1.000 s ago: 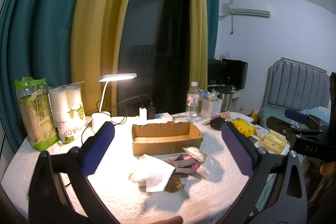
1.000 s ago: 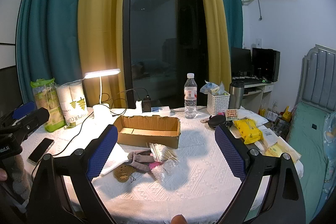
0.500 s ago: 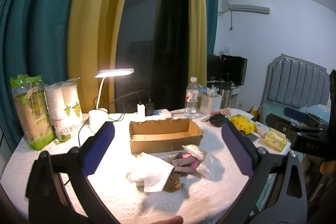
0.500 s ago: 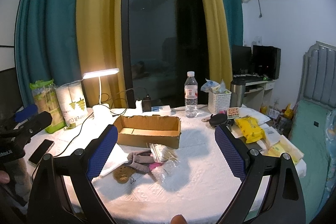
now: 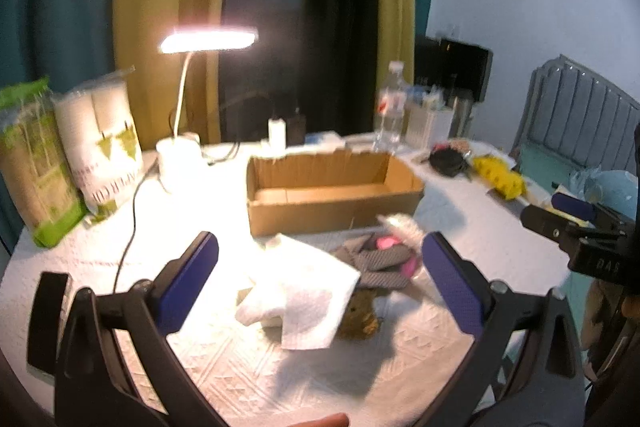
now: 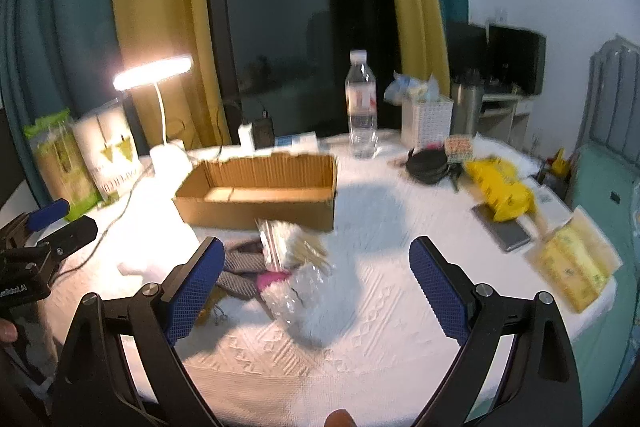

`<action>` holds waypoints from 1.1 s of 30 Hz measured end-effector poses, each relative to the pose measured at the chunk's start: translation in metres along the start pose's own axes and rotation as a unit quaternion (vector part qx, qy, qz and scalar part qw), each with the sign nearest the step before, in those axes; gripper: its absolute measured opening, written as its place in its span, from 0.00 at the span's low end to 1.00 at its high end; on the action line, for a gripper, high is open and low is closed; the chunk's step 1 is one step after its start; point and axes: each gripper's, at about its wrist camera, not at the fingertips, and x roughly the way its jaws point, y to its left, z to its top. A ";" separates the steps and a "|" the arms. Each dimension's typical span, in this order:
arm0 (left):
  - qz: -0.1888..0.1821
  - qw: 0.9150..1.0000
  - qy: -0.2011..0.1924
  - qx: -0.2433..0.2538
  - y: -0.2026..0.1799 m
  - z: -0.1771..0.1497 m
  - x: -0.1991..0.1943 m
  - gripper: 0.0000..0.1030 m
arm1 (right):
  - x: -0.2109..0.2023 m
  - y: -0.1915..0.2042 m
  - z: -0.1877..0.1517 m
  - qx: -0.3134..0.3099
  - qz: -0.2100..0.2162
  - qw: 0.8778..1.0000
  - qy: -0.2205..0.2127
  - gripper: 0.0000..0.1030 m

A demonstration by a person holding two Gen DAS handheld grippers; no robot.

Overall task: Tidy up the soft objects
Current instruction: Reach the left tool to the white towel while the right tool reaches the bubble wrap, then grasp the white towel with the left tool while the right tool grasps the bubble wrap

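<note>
A pile of soft things lies on the white tablecloth in front of an open, empty cardboard box (image 5: 332, 189) (image 6: 260, 193): a white cloth (image 5: 304, 291), a grey patterned fabric piece with pink (image 5: 380, 259) (image 6: 240, 271), a brown item (image 5: 360, 315), and clear plastic bags (image 6: 296, 259). My left gripper (image 5: 320, 283) is open, above the white cloth. My right gripper (image 6: 316, 283) is open, over the plastic bags. Each gripper also shows at the edge of the other's view.
A lit desk lamp (image 5: 180, 147), packs of paper cups (image 5: 96, 143), a water bottle (image 6: 360, 107), a white basket (image 6: 426, 119), a yellow packet (image 6: 500, 191), a phone (image 6: 504, 229) and a tissue pack (image 6: 576, 263) stand around the table. The table edge is near at the front.
Both grippers have moved forward and down toward the pile in front of the box. Both stay open. The views are motion-blurred.
</note>
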 end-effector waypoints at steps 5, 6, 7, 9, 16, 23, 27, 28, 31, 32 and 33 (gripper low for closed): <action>0.008 0.999 0.043 0.001 0.008 -0.011 0.039 0.99 | 0.048 -0.005 -0.008 0.001 0.005 0.999 0.051 0.93; 0.010 0.999 0.050 0.000 0.009 -0.013 0.046 0.99 | 0.057 -0.006 -0.009 0.002 0.006 0.998 0.058 0.93; 0.011 0.998 0.058 0.000 0.010 -0.015 0.052 0.99 | 0.063 -0.008 -0.011 0.004 0.009 0.998 0.066 0.93; 0.013 0.997 0.074 0.001 0.012 -0.018 0.066 0.99 | 0.081 -0.011 -0.017 0.007 0.013 0.996 0.086 0.93; 0.014 0.992 0.127 0.007 0.014 -0.028 0.111 0.97 | 0.118 -0.013 -0.029 0.018 0.033 0.992 0.121 0.93; 0.001 0.987 0.162 0.018 0.014 -0.039 0.129 0.47 | 0.142 -0.006 -0.038 0.018 0.055 0.986 0.153 0.93; -0.019 0.986 0.163 0.017 0.015 -0.042 0.124 0.19 | 0.148 -0.001 -0.046 0.016 0.067 0.984 0.165 0.92; -0.024 0.986 0.165 0.014 0.016 -0.042 0.123 0.15 | 0.150 0.001 -0.048 0.015 0.069 0.983 0.170 0.83; -0.032 0.987 0.157 0.007 0.019 -0.041 0.116 0.09 | 0.154 0.005 -0.055 0.013 0.082 0.979 0.187 0.61; -0.036 0.987 0.155 0.006 0.019 -0.040 0.114 0.09 | 0.151 0.007 -0.056 0.009 0.083 0.979 0.183 0.58; -0.042 0.987 0.152 0.003 0.019 -0.039 0.111 0.08 | 0.150 0.008 -0.056 0.006 0.084 0.979 0.183 0.56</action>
